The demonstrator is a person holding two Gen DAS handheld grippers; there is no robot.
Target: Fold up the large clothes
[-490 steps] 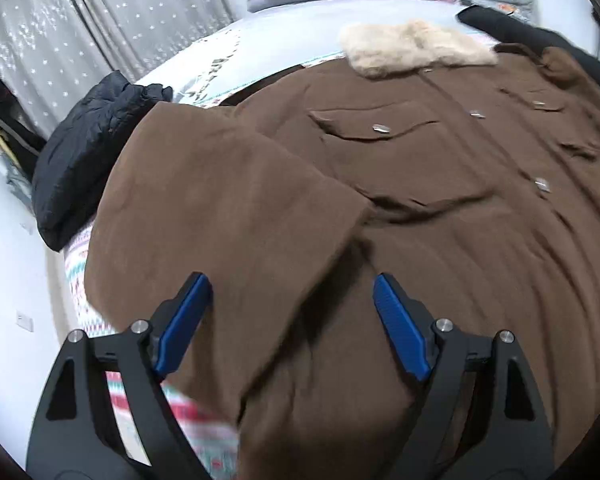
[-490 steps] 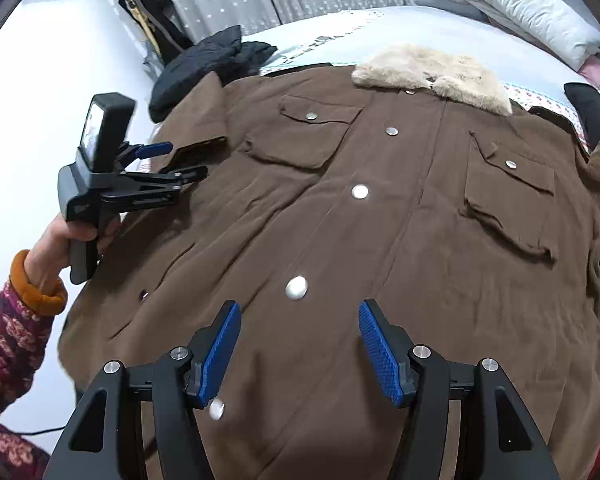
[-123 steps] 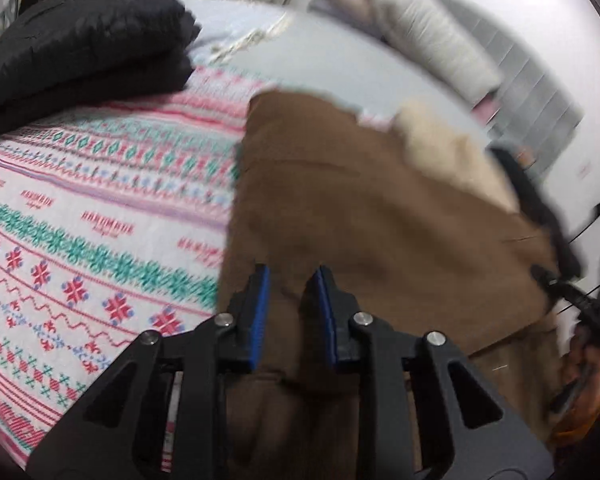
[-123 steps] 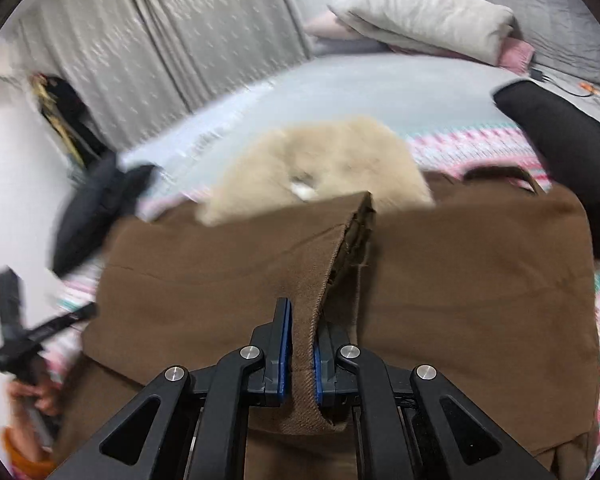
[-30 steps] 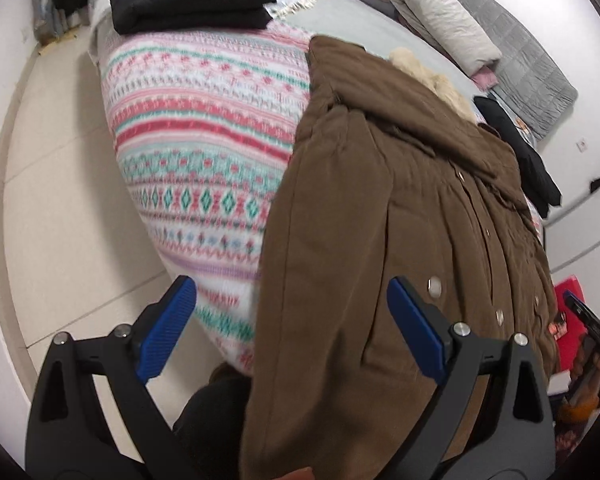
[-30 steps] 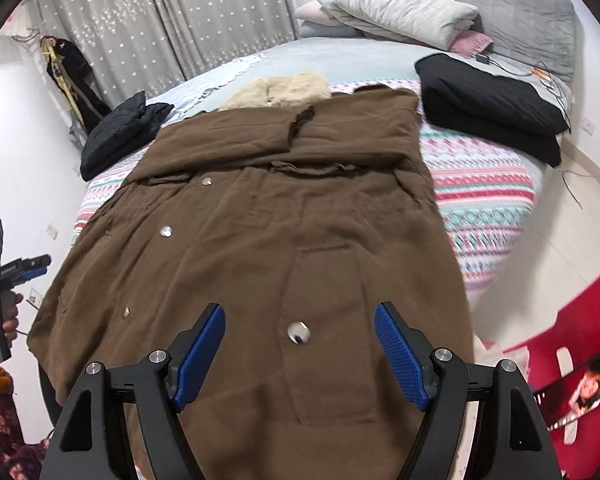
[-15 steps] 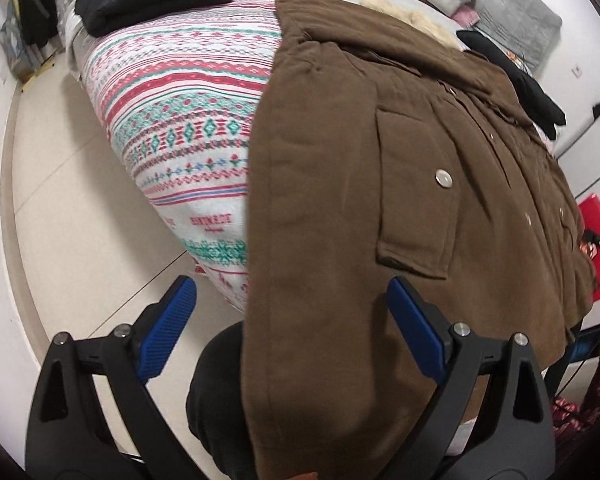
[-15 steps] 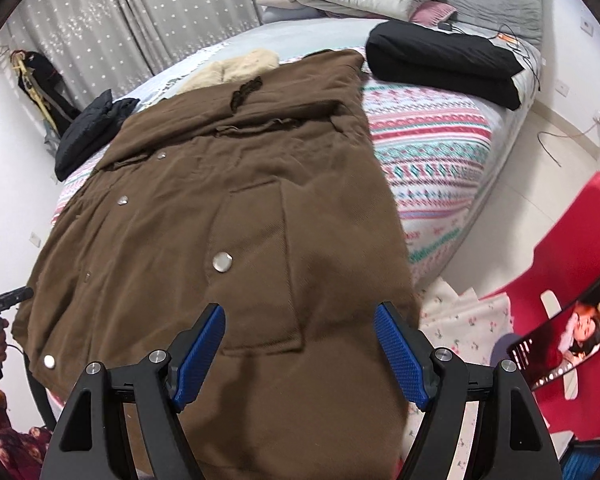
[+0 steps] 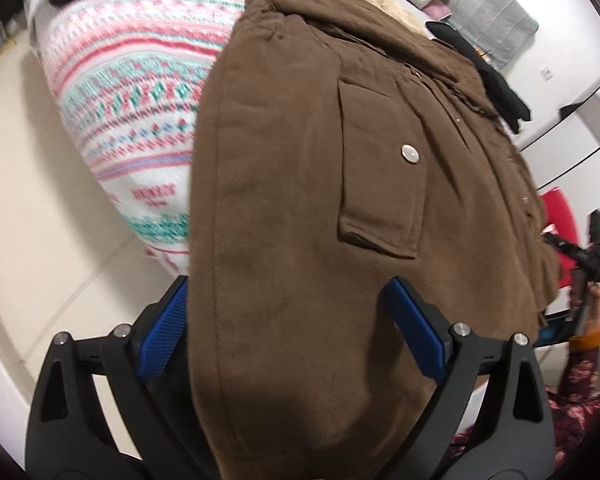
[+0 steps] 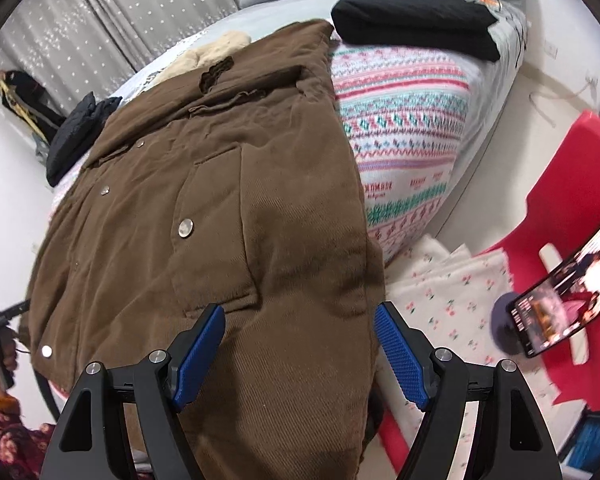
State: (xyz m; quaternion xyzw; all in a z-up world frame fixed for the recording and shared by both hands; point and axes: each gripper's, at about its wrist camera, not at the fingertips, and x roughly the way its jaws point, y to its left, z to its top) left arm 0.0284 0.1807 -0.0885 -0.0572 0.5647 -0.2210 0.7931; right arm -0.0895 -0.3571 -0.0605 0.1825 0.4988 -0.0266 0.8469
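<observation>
Large brown corduroy coat with cream fur collar (image 10: 204, 208): spread over bed with patterned knit cover (image 10: 400, 120), hem draping off near edge. Judged heavy, thick, limp; best gripped at hem corners. Left tongs (image 9: 296, 328) and right tongs (image 10: 300, 352): both wide apart, empty, hovering over hem. No containers visible.

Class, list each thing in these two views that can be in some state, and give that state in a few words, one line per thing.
Brown coat: spread on the bed, sleeves folded in, hem hanging over the edge.
Pocket button: fastened.
Left tool: open, coat hem between its pads, not pinched.
Right tool: open, over the hem.
Black garment: folded.
Phone: screen lit.
</observation>
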